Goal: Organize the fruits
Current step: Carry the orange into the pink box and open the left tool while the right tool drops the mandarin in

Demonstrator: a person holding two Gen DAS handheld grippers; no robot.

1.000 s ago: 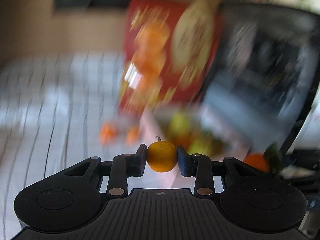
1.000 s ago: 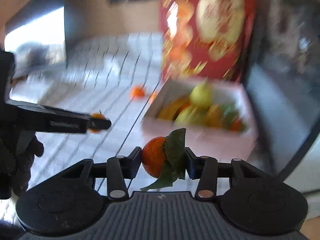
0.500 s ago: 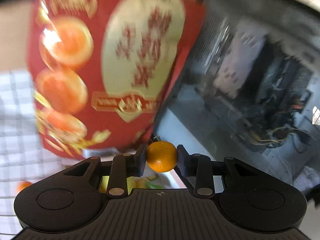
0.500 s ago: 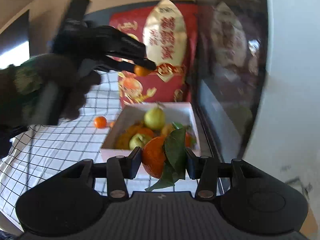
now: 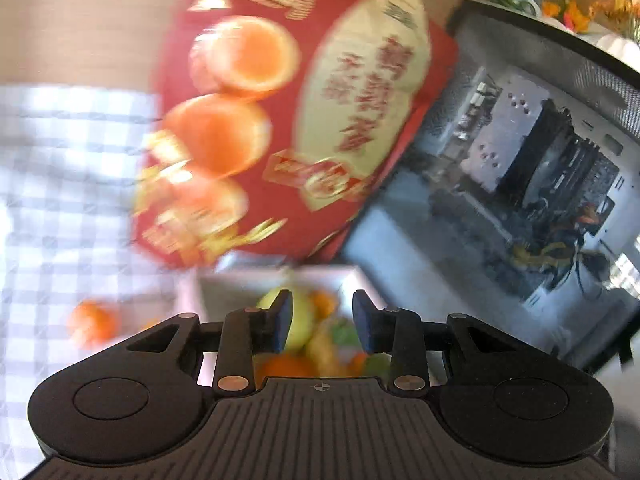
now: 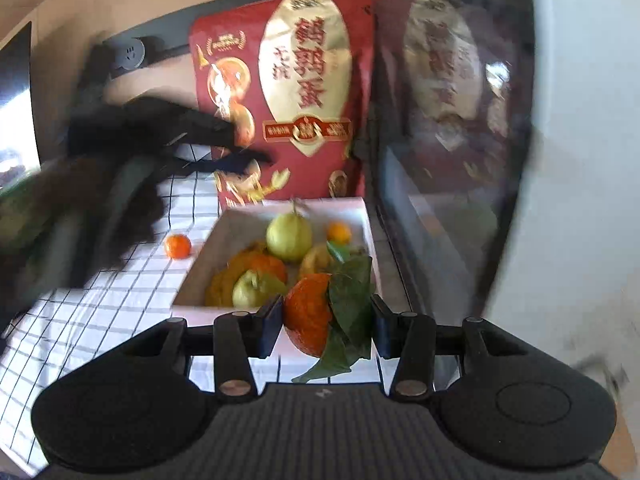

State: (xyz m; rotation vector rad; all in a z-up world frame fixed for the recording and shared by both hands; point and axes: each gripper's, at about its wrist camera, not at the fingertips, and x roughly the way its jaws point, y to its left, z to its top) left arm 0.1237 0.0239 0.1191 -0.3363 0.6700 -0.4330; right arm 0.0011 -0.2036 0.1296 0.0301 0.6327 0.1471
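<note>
Firstly, in the left wrist view, the left gripper [image 5: 322, 320] has its jaws set at a narrow gap with nothing between the pads. Through that gap the fruits in the white box [image 5: 352, 276] appear blurred. A loose mandarin [image 5: 92, 322] lies on the checked cloth [image 5: 60, 200] at nine o'clock from the gripper. The red printed bag [image 5: 280, 120] stands at twelve o'clock, and a glass-sided computer case [image 5: 520, 184] stands at two o'clock.

In the right wrist view, the right gripper [image 6: 326, 320] is clamped on a leafy orange [image 6: 308, 312]. The left pad presses on the peel, and the green leaves [image 6: 352, 292] lie against the right pad. This fruit hangs over the near edge of the white box [image 6: 208, 256].

Inside the box:
- A pale green pear [image 6: 289, 236] sits at twelve o'clock from the held orange.
- A small orange [image 6: 339, 232] lies beside the pear, in the far corner at one o'clock.
- A green apple [image 6: 250, 290] rests at ten o'clock, touching darker orange fruit.

The loose mandarin [image 6: 178, 246] is outside the box on the checked cloth [image 6: 100, 320], just beside its left wall at ten o'clock. The left gripper [image 6: 256, 160] is blurred in this view, where it is held by a dark-gloved hand [image 6: 100, 208] at ten o'clock, in front of the red printed bag [image 6: 304, 92]. The case's glass panel [image 6: 452, 120] reflects that bag at two o'clock.
</note>
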